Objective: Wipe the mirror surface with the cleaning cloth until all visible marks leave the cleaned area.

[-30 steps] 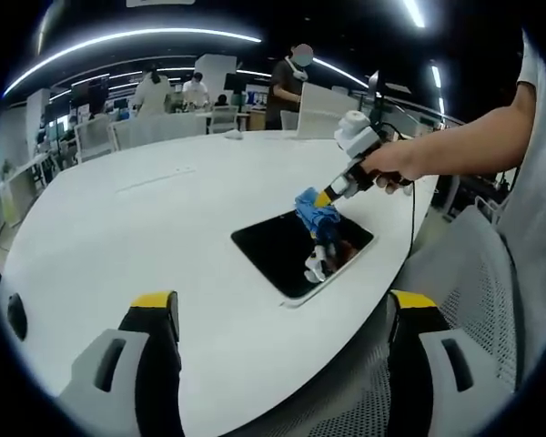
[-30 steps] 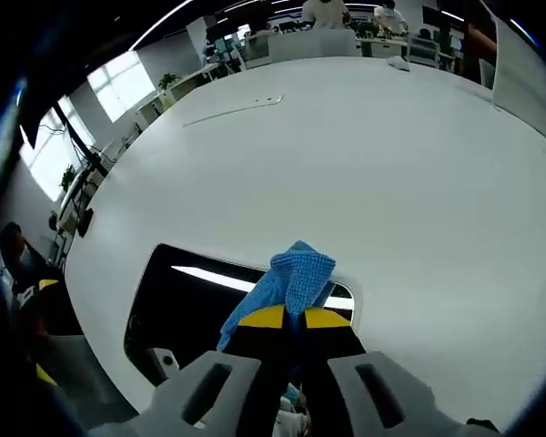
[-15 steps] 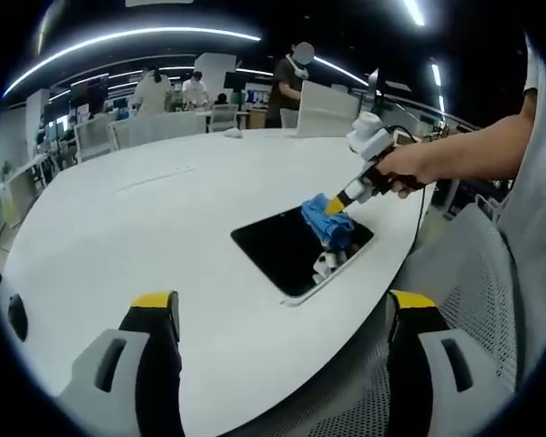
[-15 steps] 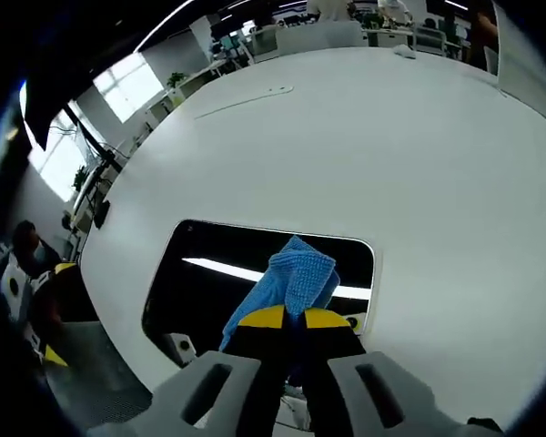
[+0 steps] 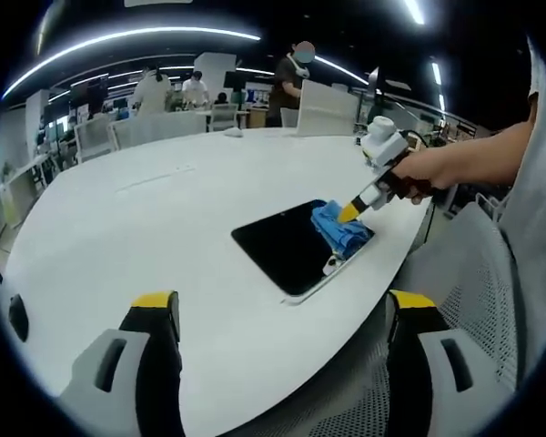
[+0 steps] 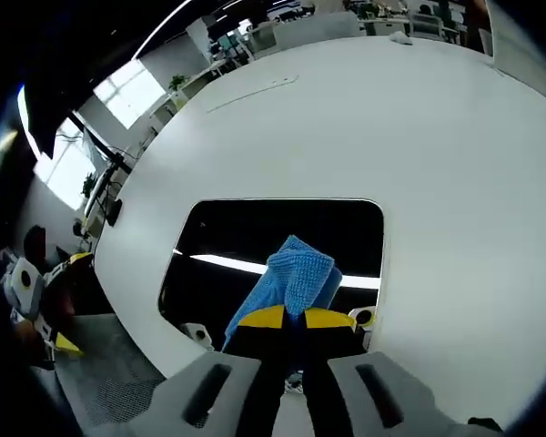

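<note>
The right tool [image 6: 287, 319], pressed together on the blue cleaning cloth [image 6: 289, 281], had dragged it toward the mirror's [image 5: 287, 246] near corner by the bench [image 5: 146, 218] edge, so wiping was likely ongoing. The left tool [image 5: 282, 314] hung spread, well apart.

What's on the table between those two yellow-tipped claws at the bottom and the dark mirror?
Nothing: in the left gripper view, only bare white table lies between the left gripper and the mirror.
</note>
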`<state>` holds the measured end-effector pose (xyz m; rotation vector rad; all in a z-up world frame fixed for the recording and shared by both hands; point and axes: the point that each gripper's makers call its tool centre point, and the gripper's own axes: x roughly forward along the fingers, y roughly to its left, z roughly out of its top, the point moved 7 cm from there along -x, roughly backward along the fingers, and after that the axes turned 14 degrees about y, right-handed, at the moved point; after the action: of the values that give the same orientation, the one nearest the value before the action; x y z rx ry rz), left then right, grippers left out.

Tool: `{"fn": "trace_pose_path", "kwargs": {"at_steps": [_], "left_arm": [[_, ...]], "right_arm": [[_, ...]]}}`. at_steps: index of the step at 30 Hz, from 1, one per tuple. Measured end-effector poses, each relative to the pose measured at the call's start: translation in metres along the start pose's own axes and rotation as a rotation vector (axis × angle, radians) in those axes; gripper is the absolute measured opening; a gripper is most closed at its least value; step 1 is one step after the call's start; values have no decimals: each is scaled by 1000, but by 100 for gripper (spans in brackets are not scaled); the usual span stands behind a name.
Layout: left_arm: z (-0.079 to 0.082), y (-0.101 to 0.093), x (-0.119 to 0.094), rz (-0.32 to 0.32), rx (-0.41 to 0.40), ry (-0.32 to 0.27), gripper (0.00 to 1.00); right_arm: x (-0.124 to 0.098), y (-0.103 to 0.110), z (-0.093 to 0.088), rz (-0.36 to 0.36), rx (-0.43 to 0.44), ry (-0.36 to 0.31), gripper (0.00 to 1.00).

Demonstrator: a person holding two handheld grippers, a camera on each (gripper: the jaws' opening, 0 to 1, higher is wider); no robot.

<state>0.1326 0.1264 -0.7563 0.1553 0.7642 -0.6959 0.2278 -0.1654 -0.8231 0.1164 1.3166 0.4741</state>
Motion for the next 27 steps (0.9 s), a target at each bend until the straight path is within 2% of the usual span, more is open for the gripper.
{"fn": "trace_pose_path", "kwargs": {"at_steps": [16,27], "left_arm": [[2,-1,-1,0,-1,-3,94],[1,-1,-1,1,-1,0,94]], "right_arm": [[-9,9,-23,18,-20,24,0],[-11,10,-35,45,2,36,0]]}}
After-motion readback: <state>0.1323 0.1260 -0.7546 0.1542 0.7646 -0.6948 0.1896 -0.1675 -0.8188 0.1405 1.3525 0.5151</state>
